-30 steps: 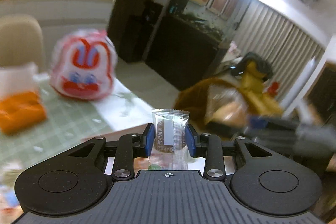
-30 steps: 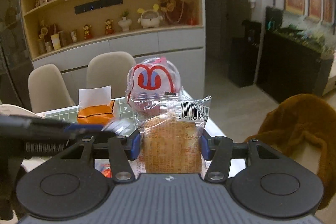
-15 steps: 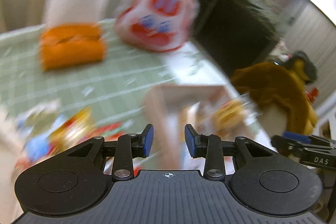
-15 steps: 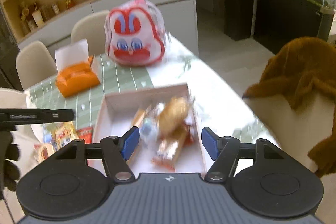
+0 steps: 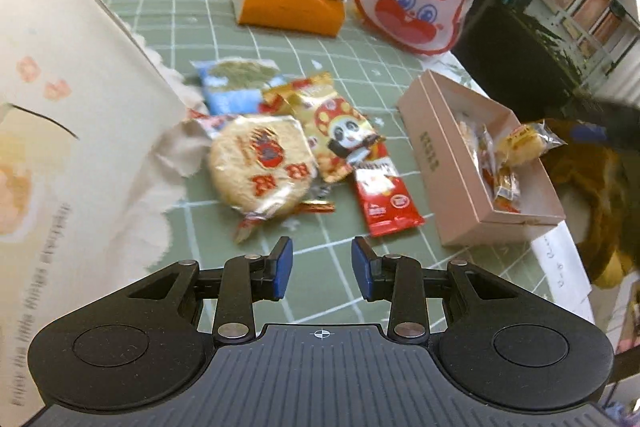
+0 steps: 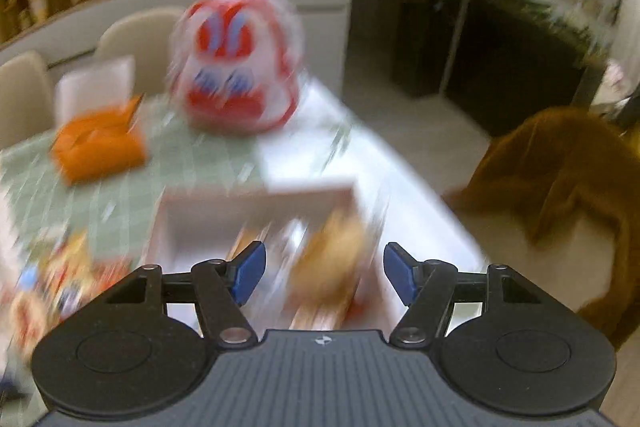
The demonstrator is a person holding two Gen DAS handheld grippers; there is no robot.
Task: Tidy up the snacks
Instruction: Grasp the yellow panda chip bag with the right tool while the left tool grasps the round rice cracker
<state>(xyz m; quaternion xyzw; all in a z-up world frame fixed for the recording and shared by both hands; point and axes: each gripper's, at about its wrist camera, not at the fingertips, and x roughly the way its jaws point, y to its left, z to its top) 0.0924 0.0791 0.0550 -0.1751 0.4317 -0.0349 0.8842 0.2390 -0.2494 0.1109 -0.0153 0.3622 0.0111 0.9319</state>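
Pale pink cardboard, open-topped and rectangular, the snack box (image 5: pixel 430 143) serves as the landmark on the green grid-patterned tablecloth (image 5: pixel 320 291). To its left, seen from the left wrist camera, lies the loose pile still to be sorted: a round beige rice cracker in clear wrap (image 5: pixel 260 163), a gold panda-printed packet (image 5: pixel 340 131), and a red foil stick packet (image 5: pixel 384 195) nearest the box, its long axis running roughly parallel to the box's long wall. The left gripper (image 5: pixel 322 269) hangs over bare cloth on the near side of the pile, jaws apart and empty, so every loose packet lies ahead of its fingertips and slightly left; the red stick lies ahead and a little to the right. The right gripper (image 6: pixel 324 271) hovers over the box interior, jaws closing with nothing pressed between them; blurred packets lie below. Judged from this layout, the left gripper is the nearer to the unsorted pile.
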